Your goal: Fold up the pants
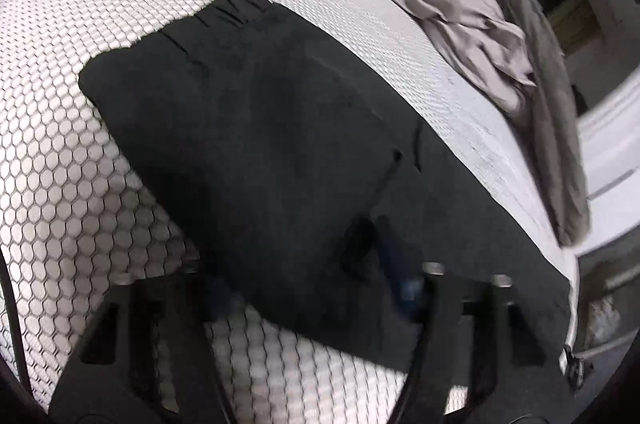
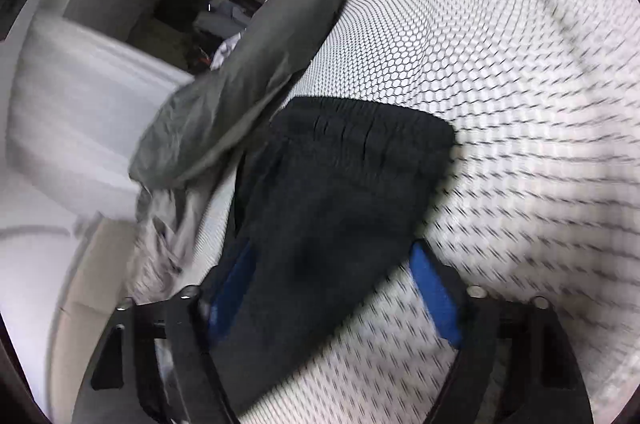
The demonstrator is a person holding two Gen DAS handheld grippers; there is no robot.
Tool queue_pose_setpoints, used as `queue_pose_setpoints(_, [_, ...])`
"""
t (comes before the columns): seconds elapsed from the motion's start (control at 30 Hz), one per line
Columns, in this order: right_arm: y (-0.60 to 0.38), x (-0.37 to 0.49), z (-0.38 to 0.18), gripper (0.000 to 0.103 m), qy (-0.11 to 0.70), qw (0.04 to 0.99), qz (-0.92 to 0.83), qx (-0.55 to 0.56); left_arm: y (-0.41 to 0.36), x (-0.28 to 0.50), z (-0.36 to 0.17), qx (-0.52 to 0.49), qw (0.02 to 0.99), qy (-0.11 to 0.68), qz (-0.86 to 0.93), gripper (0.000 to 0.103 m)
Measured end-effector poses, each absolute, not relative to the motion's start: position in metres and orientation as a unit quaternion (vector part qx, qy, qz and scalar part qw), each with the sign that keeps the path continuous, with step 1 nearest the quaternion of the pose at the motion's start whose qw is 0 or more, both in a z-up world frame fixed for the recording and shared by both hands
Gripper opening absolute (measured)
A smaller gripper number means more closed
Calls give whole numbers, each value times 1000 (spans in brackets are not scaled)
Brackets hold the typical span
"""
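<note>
- Left gripper [image 1: 316, 288] hangs low over the near end of the black pants [image 1: 256, 128], fingers wide apart, gripping nothing.
- Right gripper [image 2: 332, 308] likewise spread wide, the cloth lying between its blue pads [image 2: 436, 300], unclamped.
- Pants lie folded on the bed [image 1: 60, 184]; soft, limp, light, so best pinched at a folded edge or the far waistband [image 2: 372, 120].
- Rumpled grey bedding [image 1: 460, 0] lies beyond.

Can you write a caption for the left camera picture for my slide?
Black pants lie folded on the honeycomb-patterned mattress, the open left gripper close above them.
</note>
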State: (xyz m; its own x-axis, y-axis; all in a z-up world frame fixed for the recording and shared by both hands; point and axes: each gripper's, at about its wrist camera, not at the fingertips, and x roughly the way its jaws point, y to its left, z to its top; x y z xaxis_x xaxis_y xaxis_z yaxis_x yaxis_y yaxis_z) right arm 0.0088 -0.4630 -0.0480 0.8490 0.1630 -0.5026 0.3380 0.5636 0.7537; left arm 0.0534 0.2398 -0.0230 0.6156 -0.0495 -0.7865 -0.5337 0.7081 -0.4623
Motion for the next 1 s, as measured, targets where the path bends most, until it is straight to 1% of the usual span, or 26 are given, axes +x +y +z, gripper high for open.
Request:
queue_pose_setpoints(0.03, [-462, 14, -49, 62, 268, 847, -59, 455, 243, 66, -30, -346, 829, 415, 147, 27])
queue_pose_setpoints(0.07, [-458, 20, -49, 51, 272, 852, -59, 443, 243, 68, -28, -340, 831, 416, 147, 8])
queue_pose_setpoints(0.1, [-453, 25, -48, 35, 277, 859, -56, 427, 244, 69, -29, -341, 833, 412, 143, 6])
queue_pose_setpoints(0.13, [-451, 27, -47, 25, 279, 863, -48, 418, 247, 72, -27, -342, 835, 407, 142, 5])
queue_pose_setpoints(0.17, [-447, 28, -44, 17, 278, 869, -44, 407, 250, 69, -26, -342, 838, 403, 140, 4])
queue_pose_setpoints(0.23, [-444, 21, -33, 14, 269, 886, -52, 375, 251, 61, -20, -337, 845, 393, 137, 4])
queue_pose_setpoints(0.33, [-439, 8, -25, 12, 269, 884, -47, 379, 254, 46, -13, -328, 847, 392, 146, 4])
queue_pose_setpoints(0.4, [-432, -5, -22, 12, 281, 885, -47, 369, 258, 36, -8, -321, 849, 393, 151, 4])
queue_pose_setpoints(0.47, [-422, -15, -23, 13, 314, 882, -39, 349, 267, 25, -8, -303, 847, 403, 167, 7])
queue_pose_setpoints(0.53, [-414, -19, -27, 16, 351, 881, -36, 315, 275, 12, -9, -306, 843, 405, 179, 11])
queue_pose_setpoints(0.57, [-414, -18, -27, 22, 356, 885, -42, 296, 277, 5, -8, -303, 842, 406, 186, 15])
queue_pose_setpoints(0.6, [-415, -19, -25, 35, 357, 890, -53, 279, 277, 1, -6, -293, 843, 406, 197, 23])
queue_pose_setpoints(0.63, [-414, -19, -21, 40, 357, 894, -64, 264, 276, -1, 0, -275, 844, 406, 215, 29])
queue_pose_setpoints(0.67, [-413, -22, -15, 49, 354, 898, -85, 248, 275, -5, 4, -263, 845, 405, 229, 42])
queue_pose_setpoints(0.7, [-412, -24, -9, 67, 352, 900, -109, 233, 274, -9, 10, -251, 846, 402, 243, 55])
queue_pose_setpoints(0.73, [-412, -29, -2, 75, 347, 902, -141, 215, 272, -12, 18, -240, 847, 398, 258, 60])
queue_pose_setpoints(0.77, [-413, -34, 8, 83, 339, 904, -173, 195, 270, -14, 25, -228, 849, 391, 273, 68])
queue_pose_setpoints(0.83, [-407, -45, 23, 83, 323, 913, -183, 168, 260, -15, 39, -209, 858, 378, 277, 74])
queue_pose_setpoints(0.87, [-401, -51, 32, 85, 311, 922, -178, 148, 252, -17, 46, -199, 866, 374, 266, 80])
queue_pose_setpoints(0.9, [-392, -52, 36, 91, 304, 926, -175, 138, 242, -17, 51, -190, 875, 370, 250, 84])
queue_pose_setpoints(0.97, [-374, -56, 45, 95, 290, 937, -155, 119, 222, -14, 57, -179, 889, 364, 213, 86])
queue_pose_setpoints(1.0, [-362, -55, 47, 96, 290, 942, -131, 107, 212, -10, 58, -173, 892, 368, 195, 93])
